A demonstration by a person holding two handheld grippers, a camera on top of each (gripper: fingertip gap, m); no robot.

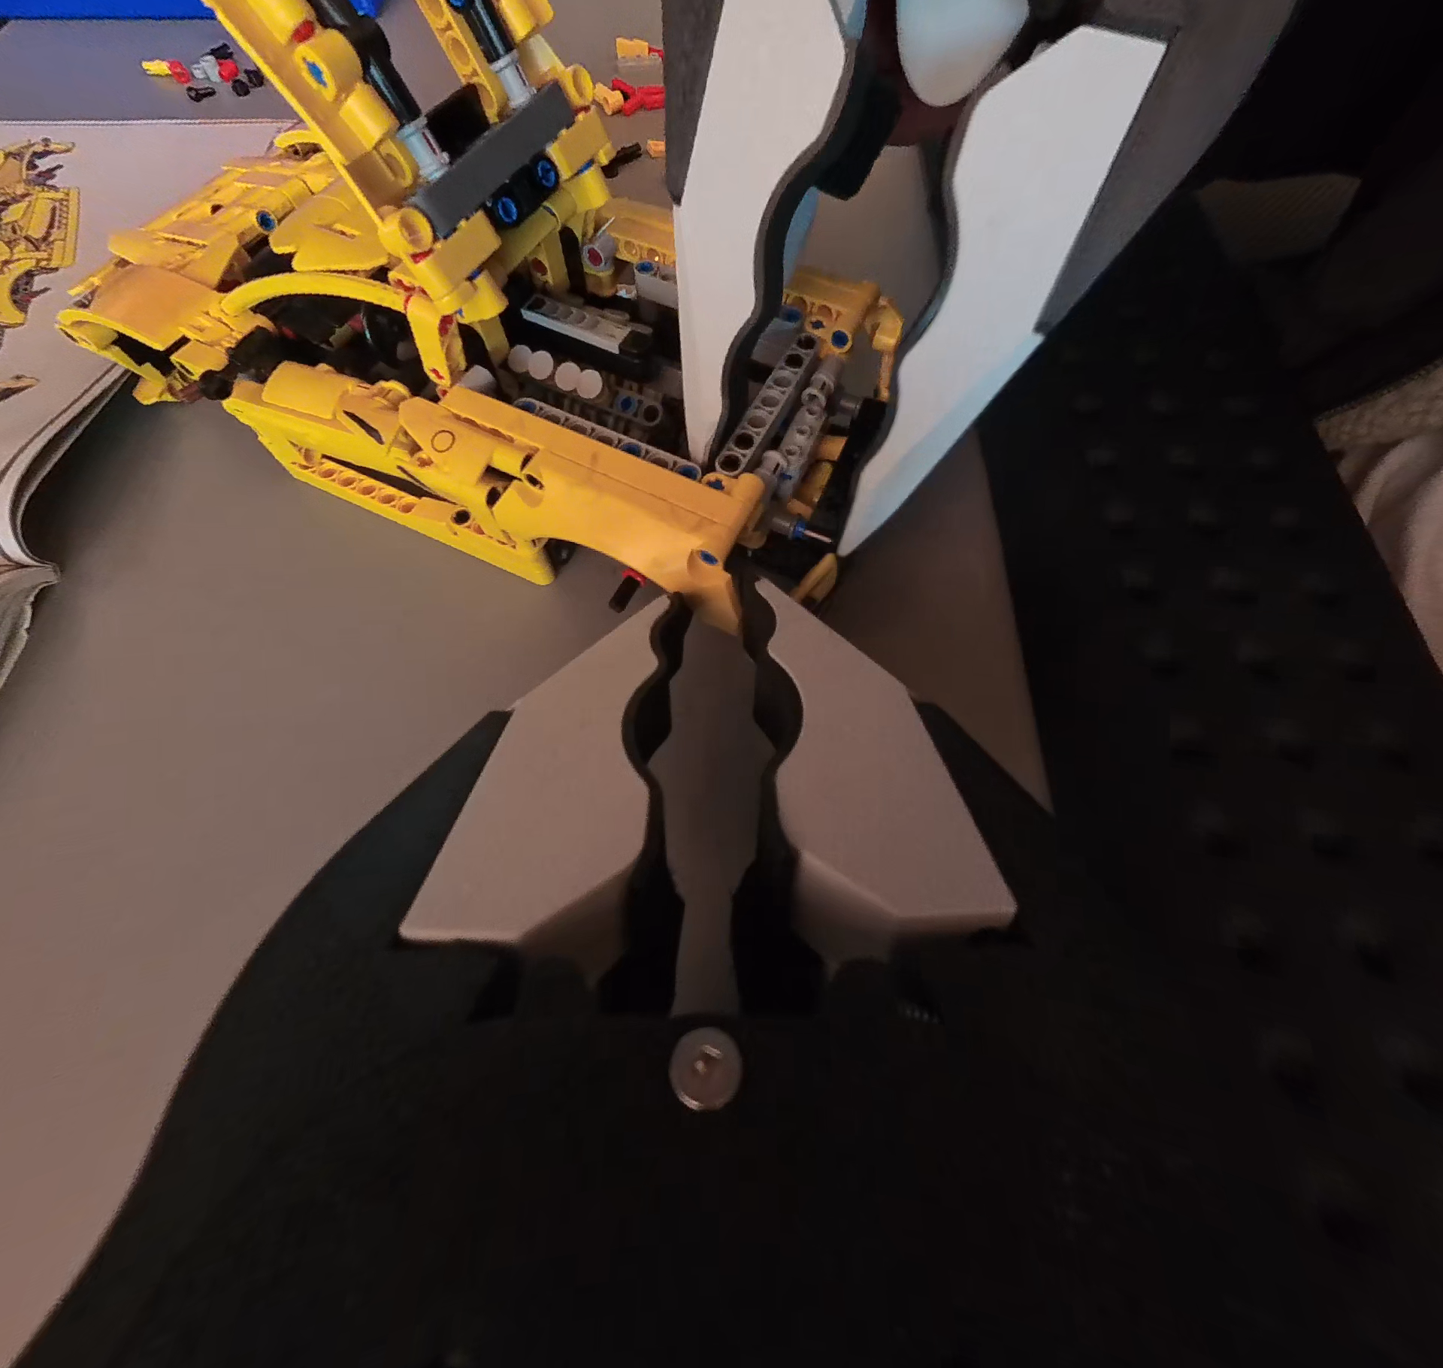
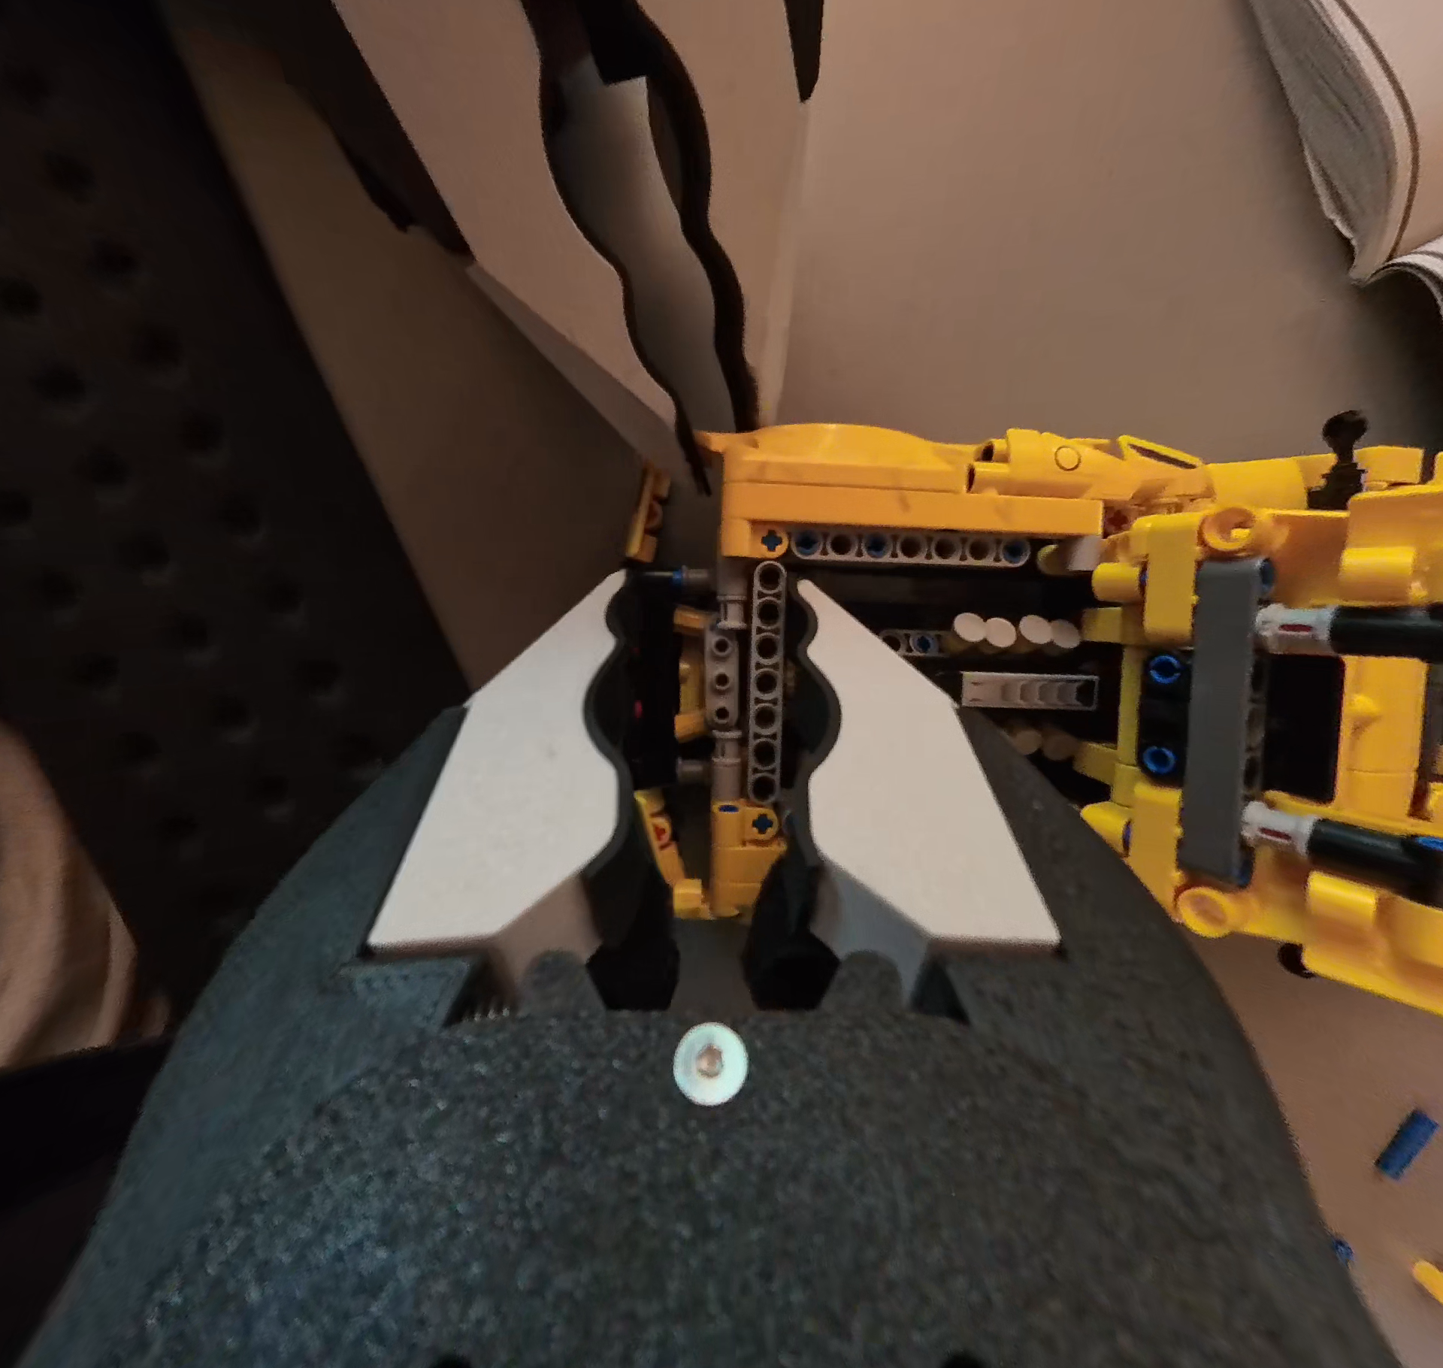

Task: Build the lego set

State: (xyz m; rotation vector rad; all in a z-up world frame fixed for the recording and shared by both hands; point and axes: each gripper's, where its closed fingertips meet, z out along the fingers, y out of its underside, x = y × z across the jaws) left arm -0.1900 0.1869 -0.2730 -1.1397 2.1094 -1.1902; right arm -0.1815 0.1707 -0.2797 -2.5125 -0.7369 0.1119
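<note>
Grey table [image 1: 234,706], model near its edge. Left tongs [image 1: 722,604] pinch yellow model [image 1: 500,464] corner; right tongs [image 2: 722,589] spread around its holed grey beam [image 2: 767,678]. Tight space.

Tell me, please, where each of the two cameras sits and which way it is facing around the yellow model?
Left wrist view: sits on the left gripper, looking along its fingers at the corner of the yellow lego model on the grey table; the right gripper comes down from the top.
Right wrist view: sits on the right gripper, looking at the model's grey holed beam; the left gripper reaches in from above.
Shared: the model, the beam, both grippers, the open booklet.
</note>
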